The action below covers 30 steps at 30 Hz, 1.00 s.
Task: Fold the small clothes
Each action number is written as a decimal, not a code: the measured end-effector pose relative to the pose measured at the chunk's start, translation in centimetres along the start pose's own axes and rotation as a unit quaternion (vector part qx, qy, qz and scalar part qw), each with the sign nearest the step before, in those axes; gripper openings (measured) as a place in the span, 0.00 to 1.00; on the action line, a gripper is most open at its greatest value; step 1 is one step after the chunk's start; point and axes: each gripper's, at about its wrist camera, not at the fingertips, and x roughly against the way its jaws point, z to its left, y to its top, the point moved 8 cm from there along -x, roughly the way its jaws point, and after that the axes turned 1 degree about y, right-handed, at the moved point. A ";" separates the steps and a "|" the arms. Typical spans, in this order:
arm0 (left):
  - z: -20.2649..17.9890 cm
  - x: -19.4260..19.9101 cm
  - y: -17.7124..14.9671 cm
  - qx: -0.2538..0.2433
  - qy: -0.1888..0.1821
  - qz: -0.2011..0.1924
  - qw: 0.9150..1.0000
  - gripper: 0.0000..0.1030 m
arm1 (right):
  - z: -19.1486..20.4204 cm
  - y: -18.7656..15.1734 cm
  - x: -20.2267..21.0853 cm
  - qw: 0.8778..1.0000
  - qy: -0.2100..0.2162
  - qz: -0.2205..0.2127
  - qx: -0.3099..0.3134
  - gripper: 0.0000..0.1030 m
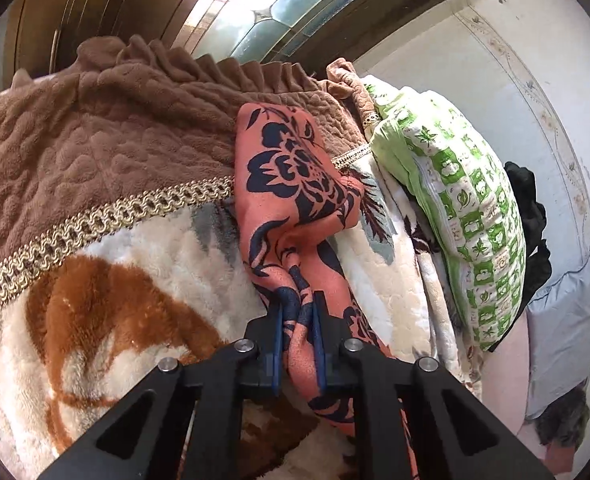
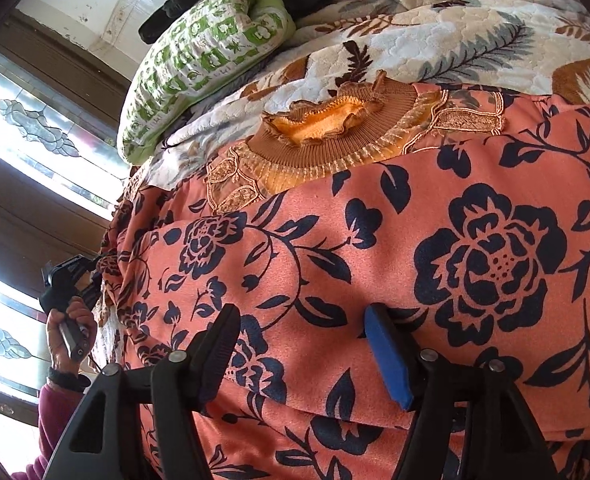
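Note:
A coral garment with a navy flower print [image 2: 375,264] lies spread over the bed, its brown knitted collar [image 2: 327,136] at the far side. My left gripper [image 1: 298,316] is shut on a bunched edge of this garment [image 1: 291,184], which trails away over the blankets. My right gripper [image 2: 303,320] is open, its jaws wide apart just above the flat cloth, the blue pad [image 2: 387,356] on the right. The left gripper [image 2: 69,280] also shows at the garment's left edge in the right wrist view, held by a hand.
A cream and brown plush blanket [image 1: 107,320] and a brown quilted blanket [image 1: 95,140] cover the bed. A green patterned pillow [image 1: 463,220] and dark clothing [image 1: 529,216] lie at the far side. Wooden doors with glass panels [image 2: 35,128] stand beyond.

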 end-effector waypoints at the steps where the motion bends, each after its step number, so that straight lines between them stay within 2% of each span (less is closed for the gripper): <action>1: -0.7 0.5 0.0 -0.021 0.005 -0.010 1.000 0.11 | 0.0 0.1 0.1 1.000 0.002 0.000 -0.002 0.67; 4: -5.0 2.6 -0.3 -0.090 -0.013 -0.042 0.995 0.10 | -0.4 0.5 0.6 0.999 0.025 -0.003 -0.028 0.67; 6: -9.2 4.2 -1.5 -0.152 -0.037 -0.056 0.986 0.10 | -0.6 1.0 1.1 0.998 0.048 -0.009 -0.051 0.67; 9: -16.1 6.1 -5.7 -0.251 -0.074 -0.059 0.963 0.10 | -0.9 2.2 2.9 0.995 0.064 -0.037 -0.065 0.67; 11: -20.7 7.3 -10.2 -0.313 -0.116 -0.040 0.942 0.10 | -1.3 3.2 4.4 0.993 0.068 -0.063 -0.072 0.67; 13: -25.0 8.6 -15.7 -0.375 -0.162 -0.005 0.913 0.10 | -2.0 3.9 6.1 0.990 0.074 -0.085 -0.086 0.67; 14: -26.8 9.3 -18.9 -0.408 -0.187 0.019 0.893 0.10 | -2.6 4.3 6.9 0.988 0.075 -0.096 -0.093 0.67; 15: -28.2 10.1 -22.3 -0.443 -0.213 0.047 0.870 0.10 | -3.2 4.6 7.8 0.986 0.075 -0.107 -0.101 0.67; 17: -29.8 11.4 -28.8 -0.516 -0.255 0.113 0.810 0.15 | -4.6 5.2 9.2 0.982 0.078 -0.124 -0.119 0.67; 18: -30.0 11.7 -31.2 -0.547 -0.262 0.134 0.784 0.24 | -5.4 5.5 9.8 0.980 0.081 -0.128 -0.131 0.67; 19: -29.9 12.0 -32.5 -0.570 -0.266 0.138 0.765 0.32 | -6.2 5.6 10.3 0.977 0.085 -0.130 -0.145 0.67; 20: -29.7 12.1 -33.0 -0.587 -0.266 0.122 0.755 0.49 | -6.9 5.7 10.6 0.974 0.092 -0.131 -0.161 0.68; 21: -29.5 12.1 -32.6 -0.596 -0.259 0.099 0.753 0.62 | -7.6 5.8 10.8 0.970 0.105 -0.132 -0.176 0.71; 22: -29.3 11.9 -31.4 -0.592 -0.251 0.083 0.762 0.63 | -8.1 5.9 11.0 0.966 0.118 -0.131 -0.189 0.74; 23: -29.1 11.5 -29.8 -0.571 -0.252 0.083 0.777 0.63 | -8.4 5.8 10.9 0.964 0.125 -0.129 -0.198 0.74; 25: -28.5 10.6 -25.5 -0.496 -0.266 0.094 0.822 0.64 | -8.4 5.8 10.4 0.964 0.130 -0.116 -0.202 0.74; 26: -27.8 9.9 -23.4 -0.461 -0.257 0.090 0.844 0.65 | -8.2 5.8 9.9 0.965 0.132 -0.107 -0.199 0.74; 28: -25.7 7.3 -20.1 -0.421 -0.197 0.078 0.882 0.65 | -7.7 5.4 8.8 0.968 0.131 -0.090 -0.196 0.74; 30: -22.7 4.4 -18.1 -0.393 -0.115 0.074 0.909 0.64 | -6.7 5.2 7.4 0.971 0.133 -0.072 -0.188 0.74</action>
